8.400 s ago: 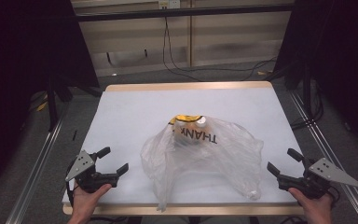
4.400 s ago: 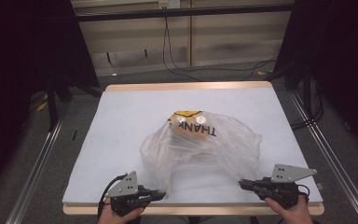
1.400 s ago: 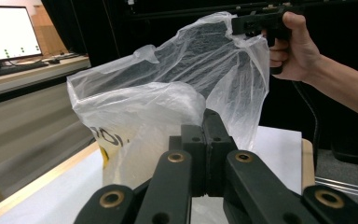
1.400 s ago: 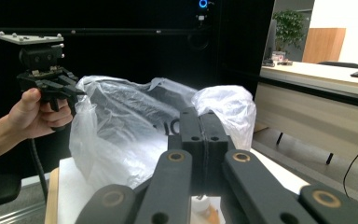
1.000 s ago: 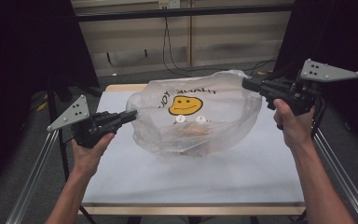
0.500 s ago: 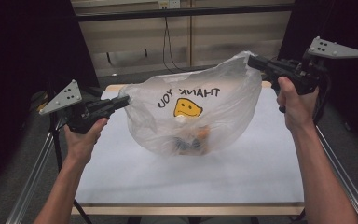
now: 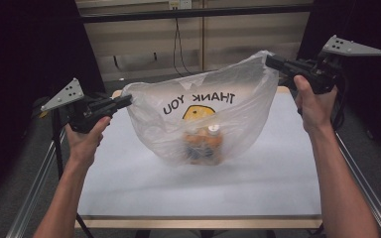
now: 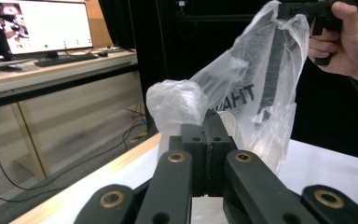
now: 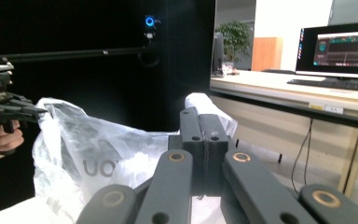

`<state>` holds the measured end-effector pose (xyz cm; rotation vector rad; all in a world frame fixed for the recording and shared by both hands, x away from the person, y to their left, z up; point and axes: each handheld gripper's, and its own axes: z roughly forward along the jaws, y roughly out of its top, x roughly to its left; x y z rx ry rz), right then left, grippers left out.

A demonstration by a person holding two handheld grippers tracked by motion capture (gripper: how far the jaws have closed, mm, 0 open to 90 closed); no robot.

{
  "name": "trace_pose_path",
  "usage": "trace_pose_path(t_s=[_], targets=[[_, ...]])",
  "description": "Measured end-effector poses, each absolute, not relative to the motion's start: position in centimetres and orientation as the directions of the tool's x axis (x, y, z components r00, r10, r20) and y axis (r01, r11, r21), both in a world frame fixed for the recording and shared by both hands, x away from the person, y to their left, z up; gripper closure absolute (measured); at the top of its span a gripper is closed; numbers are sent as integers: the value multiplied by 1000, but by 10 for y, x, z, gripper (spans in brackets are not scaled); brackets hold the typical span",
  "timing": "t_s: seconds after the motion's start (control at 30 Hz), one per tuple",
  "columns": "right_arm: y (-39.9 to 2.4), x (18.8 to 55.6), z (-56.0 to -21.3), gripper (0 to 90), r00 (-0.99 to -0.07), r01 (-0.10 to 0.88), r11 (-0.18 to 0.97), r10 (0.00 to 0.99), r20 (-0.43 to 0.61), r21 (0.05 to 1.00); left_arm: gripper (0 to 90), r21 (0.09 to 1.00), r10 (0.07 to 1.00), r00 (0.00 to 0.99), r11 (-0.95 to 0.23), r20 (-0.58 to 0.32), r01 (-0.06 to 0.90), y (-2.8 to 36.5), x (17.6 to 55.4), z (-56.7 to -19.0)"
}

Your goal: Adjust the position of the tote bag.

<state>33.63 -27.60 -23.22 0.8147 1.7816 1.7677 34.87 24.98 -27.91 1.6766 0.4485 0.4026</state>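
A clear plastic bag (image 7: 238, 114) printed with THANK YOU and a yellow smiley hangs stretched between both grippers above the white table (image 7: 278, 173). Orange items (image 7: 201, 146) and a small white cap (image 7: 213, 130) lie in its sagging bottom, which rests on or just over the table. My left gripper (image 7: 128, 99) is shut on the bag's left handle, bunched over its tips in the left gripper view (image 8: 204, 122). My right gripper (image 7: 269, 60) is held higher and is shut on the right handle (image 9: 205, 105). Each gripper view shows the other gripper, the right one (image 8: 303, 7) and the left one (image 9: 30, 111).
Metal rails (image 7: 34, 188) run along both table sides. Cables hang on the wall behind (image 7: 178, 44). Desks with lit monitors stand beyond the table (image 8: 42, 23) (image 9: 340, 46). Dark curtains close in the left and right sides.
Both hands have carried the bag a little higher and spread it. Its printed side has swung to face the camera, and the contents have settled to the bottom.
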Motion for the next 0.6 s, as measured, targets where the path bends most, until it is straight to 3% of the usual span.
trace_pose_path(t_s=[0.2, 0.23, 0.6], targets=[[-278, 338, -242, 900, -676, 100, 12, 734, 59, 995, 900, 982, 508, 861, -161, -1, 96, 246, 356, -289], [-276, 340, -246, 900, -657, 115, 61, 753, 30, 991, 900, 981, 510, 860, -163, -7, 105, 244, 358, -293], [-279, 336, -275, 900, -655, 173, 58, 753, 70, 983, 900, 972, 509, 861, -190, -23, 139, 246, 357, -313]])
